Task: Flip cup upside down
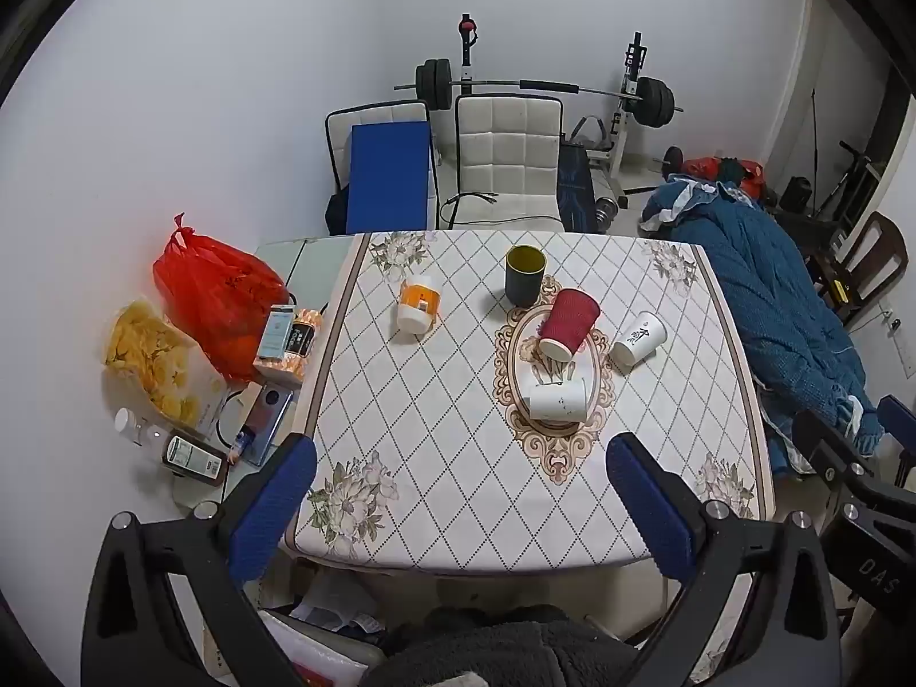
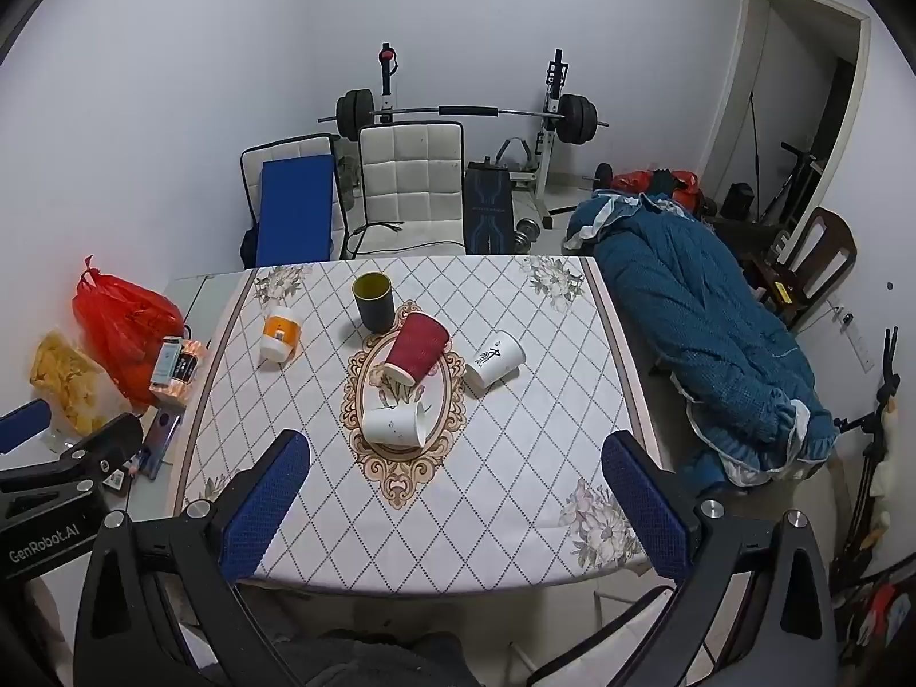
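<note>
A table (image 1: 435,492) with a patterned cloth holds several cups. A dark cup with a yellow inside (image 1: 524,275) (image 2: 373,301) stands upright at the back. A red ribbed cup (image 1: 568,323) (image 2: 414,348) lies tilted. A white cup with black writing (image 1: 639,338) (image 2: 493,358) lies on its side to the right. Another white cup (image 1: 557,399) (image 2: 395,425) lies on its side nearest me. An orange and white cup (image 1: 420,304) (image 2: 280,335) lies at the left. My left gripper (image 1: 461,501) and right gripper (image 2: 458,495) are open and empty above the table's near edge.
A red bag (image 1: 220,297), a bag of chips (image 1: 151,363), small boxes and a phone (image 1: 266,421) lie on a side surface to the left. White chairs (image 1: 506,160) and a barbell rack (image 1: 544,86) stand behind. A blue quilt (image 1: 761,309) lies to the right.
</note>
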Available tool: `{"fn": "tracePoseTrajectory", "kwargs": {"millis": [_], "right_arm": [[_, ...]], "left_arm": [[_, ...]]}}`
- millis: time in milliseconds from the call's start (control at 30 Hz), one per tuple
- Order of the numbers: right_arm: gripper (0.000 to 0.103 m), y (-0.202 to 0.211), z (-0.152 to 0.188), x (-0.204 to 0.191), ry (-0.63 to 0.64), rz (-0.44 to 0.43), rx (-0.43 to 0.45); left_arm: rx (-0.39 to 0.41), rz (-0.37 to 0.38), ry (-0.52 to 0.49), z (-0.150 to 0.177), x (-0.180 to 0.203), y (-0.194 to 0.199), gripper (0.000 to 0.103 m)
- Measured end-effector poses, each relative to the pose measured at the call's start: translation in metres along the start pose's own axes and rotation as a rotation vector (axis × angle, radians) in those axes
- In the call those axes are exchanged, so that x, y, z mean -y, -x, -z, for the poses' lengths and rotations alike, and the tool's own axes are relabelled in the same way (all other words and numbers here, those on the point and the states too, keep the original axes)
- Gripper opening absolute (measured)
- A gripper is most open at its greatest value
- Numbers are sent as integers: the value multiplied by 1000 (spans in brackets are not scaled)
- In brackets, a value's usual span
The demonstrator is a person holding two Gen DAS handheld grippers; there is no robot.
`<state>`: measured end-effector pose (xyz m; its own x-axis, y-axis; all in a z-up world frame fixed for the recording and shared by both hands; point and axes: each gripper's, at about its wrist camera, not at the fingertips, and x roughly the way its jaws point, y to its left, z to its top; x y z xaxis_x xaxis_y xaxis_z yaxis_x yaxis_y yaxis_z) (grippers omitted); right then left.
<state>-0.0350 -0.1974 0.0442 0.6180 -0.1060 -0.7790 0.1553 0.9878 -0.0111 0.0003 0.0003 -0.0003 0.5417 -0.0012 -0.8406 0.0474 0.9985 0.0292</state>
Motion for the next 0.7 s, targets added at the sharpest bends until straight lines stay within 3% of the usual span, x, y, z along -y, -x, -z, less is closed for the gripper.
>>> {"fn": "tracePoseTrajectory", "kwargs": {"millis": [700], "right_arm": [[103, 1, -1, 2, -5, 5, 5]], "left_arm": [[8, -8, 0, 1, -1, 1, 103]]}}
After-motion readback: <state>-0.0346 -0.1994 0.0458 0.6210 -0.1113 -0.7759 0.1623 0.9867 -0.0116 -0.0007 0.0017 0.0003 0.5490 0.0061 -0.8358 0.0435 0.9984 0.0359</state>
